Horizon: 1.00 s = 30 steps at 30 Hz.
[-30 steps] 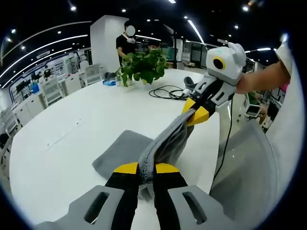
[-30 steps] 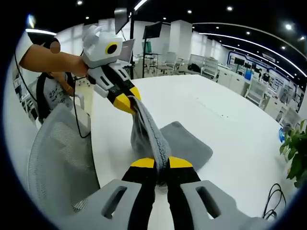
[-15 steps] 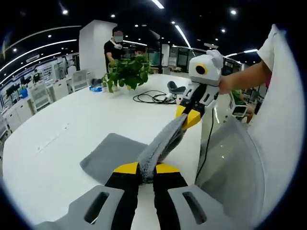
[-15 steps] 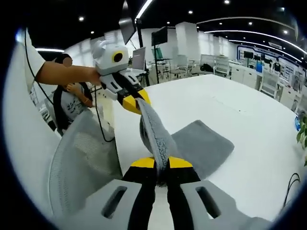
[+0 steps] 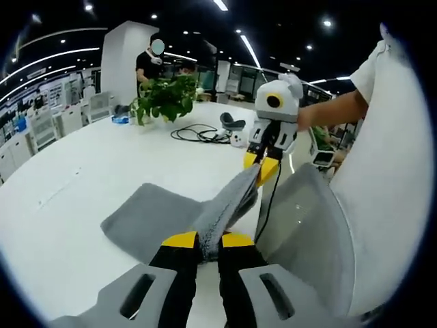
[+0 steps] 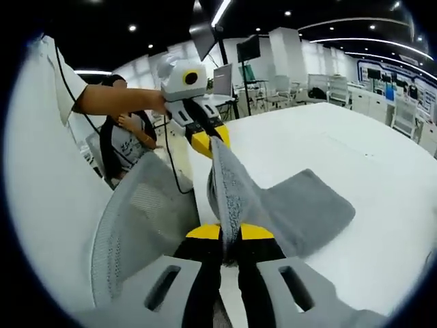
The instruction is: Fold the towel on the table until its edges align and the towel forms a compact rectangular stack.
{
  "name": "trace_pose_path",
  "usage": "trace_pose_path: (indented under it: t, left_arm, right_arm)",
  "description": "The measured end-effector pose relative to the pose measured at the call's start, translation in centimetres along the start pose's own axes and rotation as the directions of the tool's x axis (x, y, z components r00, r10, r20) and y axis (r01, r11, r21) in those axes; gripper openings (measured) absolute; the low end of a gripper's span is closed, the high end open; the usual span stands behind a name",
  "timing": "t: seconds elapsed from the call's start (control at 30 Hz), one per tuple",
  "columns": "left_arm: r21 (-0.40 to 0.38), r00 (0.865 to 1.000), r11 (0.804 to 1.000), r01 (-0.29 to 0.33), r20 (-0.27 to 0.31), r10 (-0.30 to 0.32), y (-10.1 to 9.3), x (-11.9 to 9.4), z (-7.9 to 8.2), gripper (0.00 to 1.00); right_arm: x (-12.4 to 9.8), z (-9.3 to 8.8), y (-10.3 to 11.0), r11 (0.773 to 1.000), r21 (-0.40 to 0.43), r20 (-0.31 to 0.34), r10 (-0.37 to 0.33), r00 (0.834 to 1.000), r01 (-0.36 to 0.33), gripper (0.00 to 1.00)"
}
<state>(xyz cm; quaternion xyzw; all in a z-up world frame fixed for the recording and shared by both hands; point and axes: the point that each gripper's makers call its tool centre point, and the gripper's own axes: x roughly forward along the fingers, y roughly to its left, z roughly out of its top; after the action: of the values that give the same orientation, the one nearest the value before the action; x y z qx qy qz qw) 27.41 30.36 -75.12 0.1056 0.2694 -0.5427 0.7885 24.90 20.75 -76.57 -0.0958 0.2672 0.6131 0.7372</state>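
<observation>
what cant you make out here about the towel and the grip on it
- Left gripper view: the towel corner inside the left gripper is hidden by its shut jaws.
- Right gripper view: the held edge is buried inside the right gripper.
- Both views: the towel's underside is hidden, and the table edge below the lifted fold.

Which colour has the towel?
Grey; the towel shows best in the right gripper view.

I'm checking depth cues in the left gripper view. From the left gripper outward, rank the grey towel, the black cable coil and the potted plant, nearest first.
1. Grey towel: pinched in the left gripper, its far half lying on the table.
2. Black cable coil: mid-table, beyond the towel.
3. Potted plant: far end of the table, left of the cable.
</observation>
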Motion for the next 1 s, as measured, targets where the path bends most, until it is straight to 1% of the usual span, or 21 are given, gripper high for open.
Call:
trace_pose_path:
  t: [0.03, 0.13, 0.2, 0.27, 0.3, 0.33, 0.43, 0.5, 0.57, 0.7, 0.77, 0.8, 0.87, 0.93, 1.0]
  left_arm:
    - [-0.002, 1.0, 1.0, 0.006, 0.004, -0.006, 0.0, -0.1, 0.1, 0.1]
    - [0.0, 1.0, 1.0, -0.001, 0.021, 0.001, 0.5, -0.3, 0.5, 0.1]
    - [0.011, 0.999, 1.0, -0.024, 0.034, 0.024, 1.1, -0.2, 1.0, 0.1]
    - [0.007, 0.999, 0.999, -0.032, 0.04, 0.032, 1.6, -0.2, 1.3, 0.1]
    - [0.008, 0.997, 0.999, -0.051, 0.051, 0.05, 2.1, -0.1, 1.6, 0.1]
    - [0.01, 0.996, 0.998, -0.064, 0.058, 0.063, 2.5, 0.0, 1.8, 0.1]
    - [-0.008, 0.992, 0.996, -0.094, 0.085, 0.095, 3.7, 0.3, 2.5, 0.1]
    - [-0.017, 0.99, 0.994, -0.111, 0.09, 0.112, 4.5, 0.6, 2.6, 0.1]
    - [-0.027, 0.988, 0.992, -0.127, 0.082, 0.129, 5.2, 1.0, 2.4, 0.1]
    - [-0.034, 0.985, 0.988, -0.152, 0.074, 0.154, 5.9, 1.5, 2.2, 0.1]
    - [-0.041, 0.984, 0.986, -0.159, 0.073, 0.162, 6.2, 1.6, 2.1, 0.1]
    - [-0.047, 0.983, 0.985, -0.167, 0.072, 0.17, 6.5, 1.7, 2.0, 0.1]
    - [-0.063, 0.98, 0.982, -0.179, 0.072, 0.184, 7.0, 1.9, 1.9, 0.1]
    - [-0.082, 0.978, 0.978, -0.193, 0.06, 0.198, 7.6, 2.2, 1.6, 0.1]
    - [-0.083, 0.976, 0.975, -0.205, 0.055, 0.21, 8.0, 2.4, 1.5, 0.1]
  right_arm:
    - [0.0, 0.0, 0.1, 1.0, 0.0, 0.0, 0.005, 1.0, -0.005, 0.05]
    - [-0.1, 0.5, -0.5, 1.0, -0.015, 0.016, -0.014, 1.0, 0.014, 0.05]
    - [-0.3, 1.3, -1.7, 0.997, -0.042, 0.044, -0.059, 0.997, 0.06, 0.05]
    - [-0.4, 1.7, -2.6, 0.994, -0.054, 0.056, -0.094, 0.994, 0.097, 0.05]
    - [-0.5, 2.0, -3.1, 0.991, -0.069, 0.066, -0.114, 0.991, 0.118, 0.05]
    - [-0.5, 2.0, -3.3, 0.989, -0.075, 0.069, -0.123, 0.99, 0.128, 0.05]
    - [-0.6, 2.5, -4.7, 0.976, -0.109, 0.074, -0.183, 0.98, 0.19, 0.05]
    - [-0.5, 2.8, -5.5, 0.966, -0.129, 0.077, -0.215, 0.974, 0.224, 0.05]
    - [-0.1, 2.7, -5.9, 0.965, -0.135, 0.066, -0.217, 0.974, 0.224, 0.06]
    - [0.2, 2.6, -6.8, 0.956, -0.164, 0.051, -0.239, 0.97, 0.244, 0.05]
    - [0.3, 2.6, -7.0, 0.953, -0.171, 0.049, -0.244, 0.968, 0.249, 0.05]
    - [0.5, 2.5, -7.5, 0.951, -0.172, 0.049, -0.251, 0.967, 0.255, 0.05]
    - [0.7, 2.5, -8.3, 0.944, -0.185, 0.045, -0.268, 0.962, 0.272, 0.05]
    - [1.0, 2.5, -9.0, 0.936, -0.203, 0.036, -0.286, 0.958, 0.287, 0.05]
    - [1.3, 2.4, -9.8, 0.925, -0.235, 0.021, -0.303, 0.953, 0.3, 0.05]
